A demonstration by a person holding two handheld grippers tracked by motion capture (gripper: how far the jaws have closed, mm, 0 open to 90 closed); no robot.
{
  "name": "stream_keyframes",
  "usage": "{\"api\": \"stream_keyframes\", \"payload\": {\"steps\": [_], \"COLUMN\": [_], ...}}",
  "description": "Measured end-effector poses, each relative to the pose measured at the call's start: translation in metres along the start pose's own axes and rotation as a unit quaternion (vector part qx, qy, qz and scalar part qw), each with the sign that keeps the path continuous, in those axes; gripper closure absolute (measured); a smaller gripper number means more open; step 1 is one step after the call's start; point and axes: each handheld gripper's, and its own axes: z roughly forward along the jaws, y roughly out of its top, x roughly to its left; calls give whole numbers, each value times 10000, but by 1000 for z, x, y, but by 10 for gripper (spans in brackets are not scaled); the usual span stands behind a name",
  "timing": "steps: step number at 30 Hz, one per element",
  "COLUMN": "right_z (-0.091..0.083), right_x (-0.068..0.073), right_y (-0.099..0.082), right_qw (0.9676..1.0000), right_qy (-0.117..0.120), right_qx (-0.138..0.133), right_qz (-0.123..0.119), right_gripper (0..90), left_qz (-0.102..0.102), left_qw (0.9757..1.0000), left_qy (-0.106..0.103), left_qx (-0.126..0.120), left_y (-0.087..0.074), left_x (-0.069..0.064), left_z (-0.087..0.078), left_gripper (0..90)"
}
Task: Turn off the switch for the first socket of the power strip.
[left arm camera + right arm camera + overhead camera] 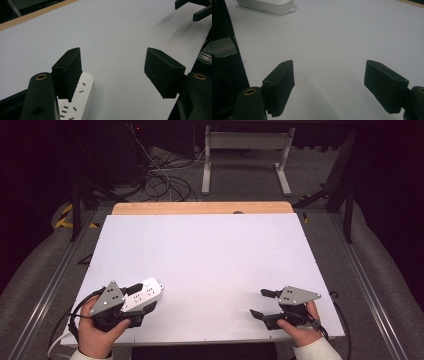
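A white power strip lies near the front left of the white table top. My left gripper hovers over it with its jaws wide apart. In the left gripper view the strip lies low beside the left jaw, and the pads do not press on it. My right gripper rests at the front right, open, with nothing between its pads. The strip's end lies far off in the right gripper view. The right gripper's jaw tips reach into the left gripper view at top right.
A bare wooden strip runs along the table's far edge. Beyond it, on the floor, lie loose cables and the white legs of another desk. Metal rails flank the table on both sides.
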Motion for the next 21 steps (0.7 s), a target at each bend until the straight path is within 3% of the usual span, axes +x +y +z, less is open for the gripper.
{"api": "stream_keyframes", "payload": {"steps": [10, 17, 21], "right_z": [0, 1, 1], "right_x": [0, 0, 0], "right_y": [0, 0, -1], "right_qw": [10000, 10000, 10000], "right_qy": [5, 10, 13], "right_qx": [13, 11, 36], "right_qz": [0, 5, 6], "right_gripper": [246, 246, 246], "left_qz": [25, 224, 209], "left_qw": [10000, 9989, 9986], "left_qy": [41, 234, 252], "left_qx": [78, 330, 410], "left_y": [3, 4, 5], "left_x": [4, 6, 10], "left_z": [-5, -10, -15], "left_gripper": [330, 362, 369]}}
